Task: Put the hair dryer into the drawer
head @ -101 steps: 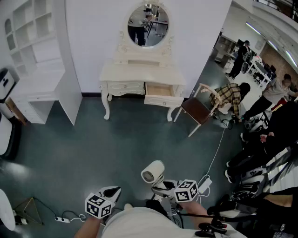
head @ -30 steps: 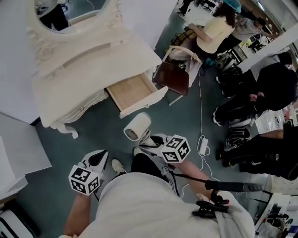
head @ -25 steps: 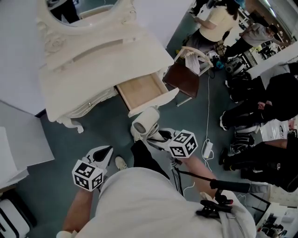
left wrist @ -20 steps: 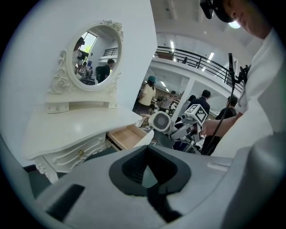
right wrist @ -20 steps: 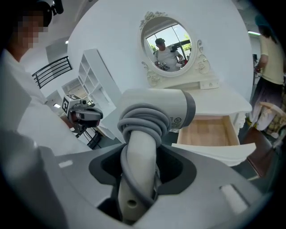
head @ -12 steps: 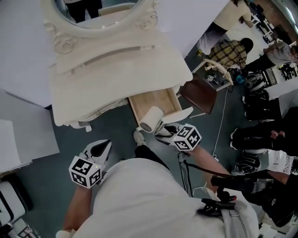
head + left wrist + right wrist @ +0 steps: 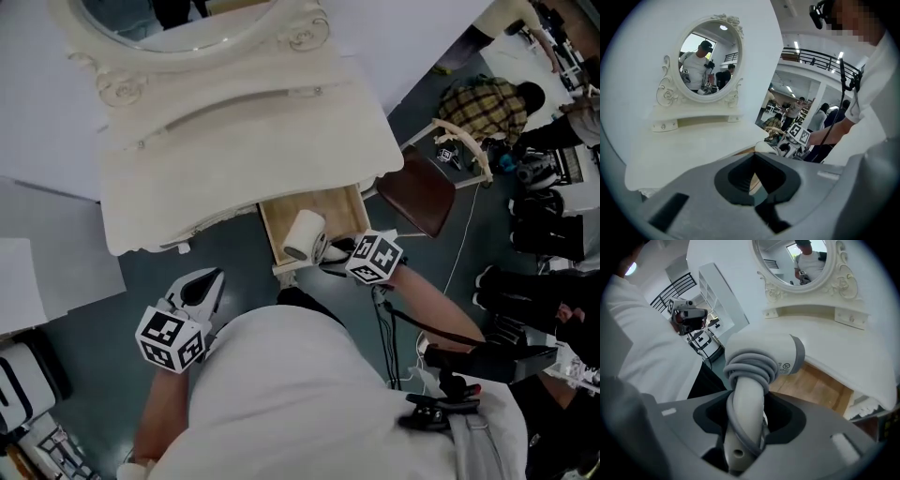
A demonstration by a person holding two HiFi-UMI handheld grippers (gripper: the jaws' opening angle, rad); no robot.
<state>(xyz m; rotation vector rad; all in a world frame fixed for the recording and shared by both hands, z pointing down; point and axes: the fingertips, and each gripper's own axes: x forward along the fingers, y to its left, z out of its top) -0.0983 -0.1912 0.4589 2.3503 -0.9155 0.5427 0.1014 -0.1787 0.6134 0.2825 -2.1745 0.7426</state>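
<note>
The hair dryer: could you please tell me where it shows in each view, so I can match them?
Head view: hair dryer at centre, over the open drawer.
Left gripper view: hair dryer small, just right of centre.
Right gripper view: hair dryer fills the centre, its handle in the right gripper.
Shared landmark: the oval mirror, in the upper part of all three.

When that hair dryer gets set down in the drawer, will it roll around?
It may rock: the hair dryer barrel looks round. The handle and the cord coiled round it would likely stop a full roll.
</note>
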